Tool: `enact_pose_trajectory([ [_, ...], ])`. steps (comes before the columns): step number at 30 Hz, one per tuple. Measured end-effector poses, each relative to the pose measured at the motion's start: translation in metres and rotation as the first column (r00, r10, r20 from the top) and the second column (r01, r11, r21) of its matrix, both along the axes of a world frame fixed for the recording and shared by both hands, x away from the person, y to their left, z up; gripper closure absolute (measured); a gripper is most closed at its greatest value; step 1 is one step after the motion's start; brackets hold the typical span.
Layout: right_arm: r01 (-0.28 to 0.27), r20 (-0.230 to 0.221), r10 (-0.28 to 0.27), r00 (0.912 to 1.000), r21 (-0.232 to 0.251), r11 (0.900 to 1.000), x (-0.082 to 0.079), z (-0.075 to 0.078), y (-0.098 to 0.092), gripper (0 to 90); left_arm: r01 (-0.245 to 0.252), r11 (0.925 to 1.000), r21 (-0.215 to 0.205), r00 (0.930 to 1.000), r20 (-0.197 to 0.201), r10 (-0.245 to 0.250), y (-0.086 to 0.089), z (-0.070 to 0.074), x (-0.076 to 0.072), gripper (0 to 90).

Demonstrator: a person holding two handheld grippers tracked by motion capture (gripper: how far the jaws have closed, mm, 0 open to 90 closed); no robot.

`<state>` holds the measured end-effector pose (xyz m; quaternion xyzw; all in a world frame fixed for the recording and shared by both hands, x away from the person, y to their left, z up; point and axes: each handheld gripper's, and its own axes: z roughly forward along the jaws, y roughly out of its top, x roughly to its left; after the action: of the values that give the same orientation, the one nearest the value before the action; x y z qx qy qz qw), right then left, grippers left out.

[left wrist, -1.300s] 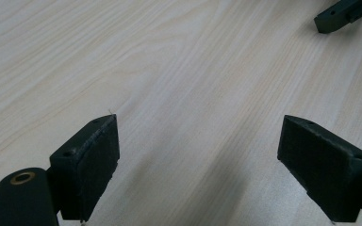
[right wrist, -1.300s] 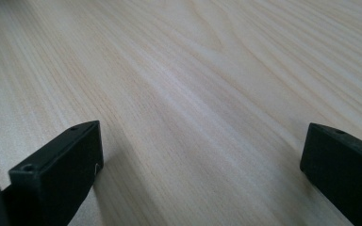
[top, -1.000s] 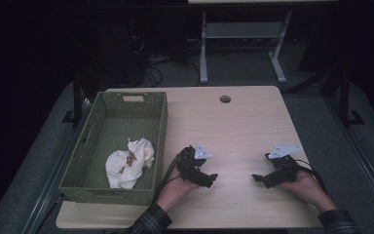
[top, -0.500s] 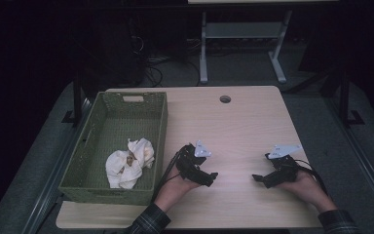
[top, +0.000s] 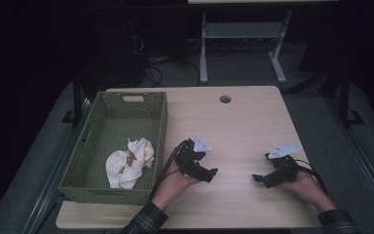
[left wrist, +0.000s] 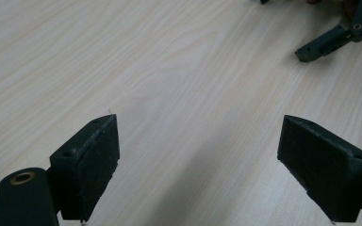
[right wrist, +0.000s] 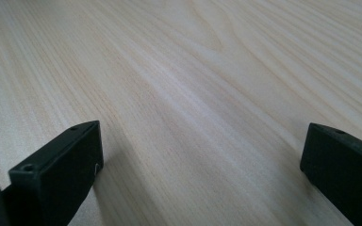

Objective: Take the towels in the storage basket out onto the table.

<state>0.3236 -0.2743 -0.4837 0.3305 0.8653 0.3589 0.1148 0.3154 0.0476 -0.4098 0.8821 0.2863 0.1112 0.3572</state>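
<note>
A person's hands rest on the near part of a light wooden table point(top: 243, 122), each holding a black gripper. My left gripper point(top: 210, 173) lies just right of a green basket and points right; its jaws stand wide apart over bare wood in the left gripper view point(left wrist: 198, 141). My right gripper point(top: 259, 178) lies further right and points left toward it, also open with bare wood between its jaws point(right wrist: 202, 141). A jaw of the right gripper point(left wrist: 325, 42) shows at the top right of the left gripper view. A crumpled white cloth point(top: 126, 163) lies inside the basket.
The green woven basket point(top: 160, 126) stands along the table's left side. A round cable hole point(top: 225, 99) is near the far edge. Beyond the table are a dark floor, cables and a grey desk frame point(top: 243, 34).
</note>
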Motion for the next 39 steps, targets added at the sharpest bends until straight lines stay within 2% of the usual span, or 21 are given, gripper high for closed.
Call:
enact_pose_trajectory([
  [4,-0.001,0.001,0.001,1.0,0.0,1.0,0.0,0.0,0.0,0.0,-0.004,1.0,-0.008,1.0,0.005,0.004,0.002,0.004,0.002,12.8],
  [11,0.0,0.0,0.0,1.0,0.0,1.0,0.0,0.0,0.0,0.0,0.023,0.9996,-0.016,0.9997,-0.004,-0.023,0.007,0.013,0.007,12.8],
  [14,0.0,0.0,0.0,1.0,0.0,1.0,0.0,0.0,0.0,0.0,0.021,0.9991,-0.038,0.9998,-0.006,-0.021,0.01,0.016,0.009,12.8],
  [24,0.0,0.0,0.0,1.0,0.0,1.0,0.0,0.0,0.0,0.0,0.09,0.9947,-0.05,0.9957,-0.019,-0.091,0.012,0.025,0.016,12.8],
  [28,-0.002,0.002,0.002,1.0,0.0,1.0,0.0,0.0,0.0,0.0,0.086,0.9938,-0.071,0.9952,-0.04,-0.089,0.013,0.031,0.019,12.8],
  [32,-0.001,0.002,0.001,1.0,0.0,1.0,0.0,0.0,0.0,0.0,0.094,0.9933,-0.066,0.9936,-0.057,-0.098,0.015,0.035,0.022,13.3],
  [39,-0.001,0.002,0.001,1.0,0.0,1.0,0.0,0.0,0.0,0.0,0.098,0.9915,-0.085,0.9931,-0.056,-0.103,0.026,0.044,0.025,13.3],
])
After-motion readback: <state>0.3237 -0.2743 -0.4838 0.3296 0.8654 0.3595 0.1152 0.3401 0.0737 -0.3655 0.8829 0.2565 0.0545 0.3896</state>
